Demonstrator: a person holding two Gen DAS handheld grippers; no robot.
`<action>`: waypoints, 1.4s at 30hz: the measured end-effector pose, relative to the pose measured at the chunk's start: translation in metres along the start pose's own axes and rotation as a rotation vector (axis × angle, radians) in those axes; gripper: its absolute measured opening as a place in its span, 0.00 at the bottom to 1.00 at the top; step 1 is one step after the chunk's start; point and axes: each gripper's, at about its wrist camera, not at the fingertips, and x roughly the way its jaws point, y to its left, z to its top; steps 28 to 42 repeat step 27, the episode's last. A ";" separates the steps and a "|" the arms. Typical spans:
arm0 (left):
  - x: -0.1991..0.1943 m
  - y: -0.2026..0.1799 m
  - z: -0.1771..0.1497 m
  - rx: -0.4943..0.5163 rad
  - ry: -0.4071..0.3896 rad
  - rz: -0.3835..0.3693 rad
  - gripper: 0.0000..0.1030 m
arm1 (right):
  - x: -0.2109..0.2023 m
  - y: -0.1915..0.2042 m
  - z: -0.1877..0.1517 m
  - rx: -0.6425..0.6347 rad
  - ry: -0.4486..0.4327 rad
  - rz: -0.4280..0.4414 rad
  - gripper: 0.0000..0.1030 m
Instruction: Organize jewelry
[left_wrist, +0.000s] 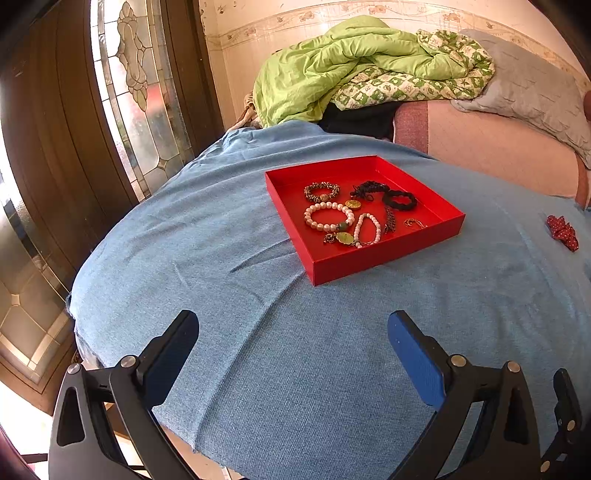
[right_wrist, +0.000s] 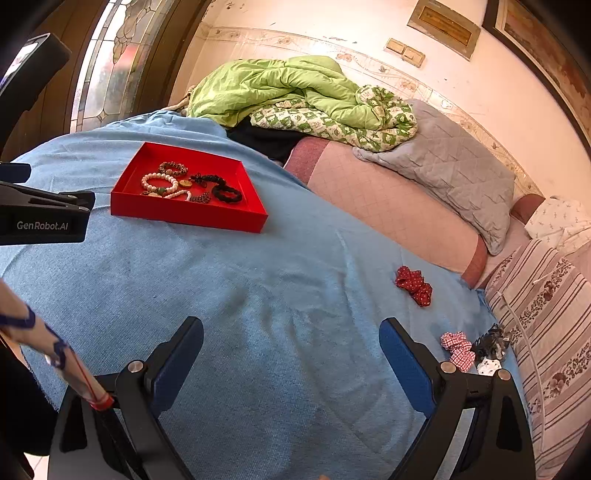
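Observation:
A shallow red tray (left_wrist: 384, 258) (right_wrist: 184, 216) lies on the blue cloth, holding several pieces: a pearl bracelet (left_wrist: 328, 217), a brown beaded bracelet (left_wrist: 321, 191), a black scrunchie (left_wrist: 399, 200) and small pendants. A red dotted scrunchie (right_wrist: 413, 285) (left_wrist: 562, 232) rests on the cloth to the tray's right. A red checked scrunchie (right_wrist: 458, 349) and a dark one (right_wrist: 493, 343) sit near the cloth's right edge. My left gripper (left_wrist: 293, 334) is open, short of the tray, with nothing between its fingers. My right gripper (right_wrist: 291, 341) is open over bare cloth, left of the scrunchies.
The blue cloth (left_wrist: 295, 369) covers a bed. A green quilt (right_wrist: 280, 92) and a grey pillow (right_wrist: 450, 166) lie behind the tray. A striped floral blanket (right_wrist: 546, 317) borders the right side. A stained-glass door (left_wrist: 140, 92) stands at the left. The left gripper's body (right_wrist: 40, 214) shows in the right wrist view.

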 end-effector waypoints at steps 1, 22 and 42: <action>0.000 0.000 0.000 -0.001 -0.001 0.000 0.99 | 0.000 0.000 0.000 0.000 0.000 -0.001 0.95; 0.001 -0.001 -0.001 0.019 0.013 0.003 0.99 | 0.001 -0.001 0.000 0.000 -0.002 0.002 0.95; 0.000 -0.001 -0.003 0.042 0.020 0.046 0.99 | 0.002 -0.003 0.000 0.008 0.006 0.008 0.95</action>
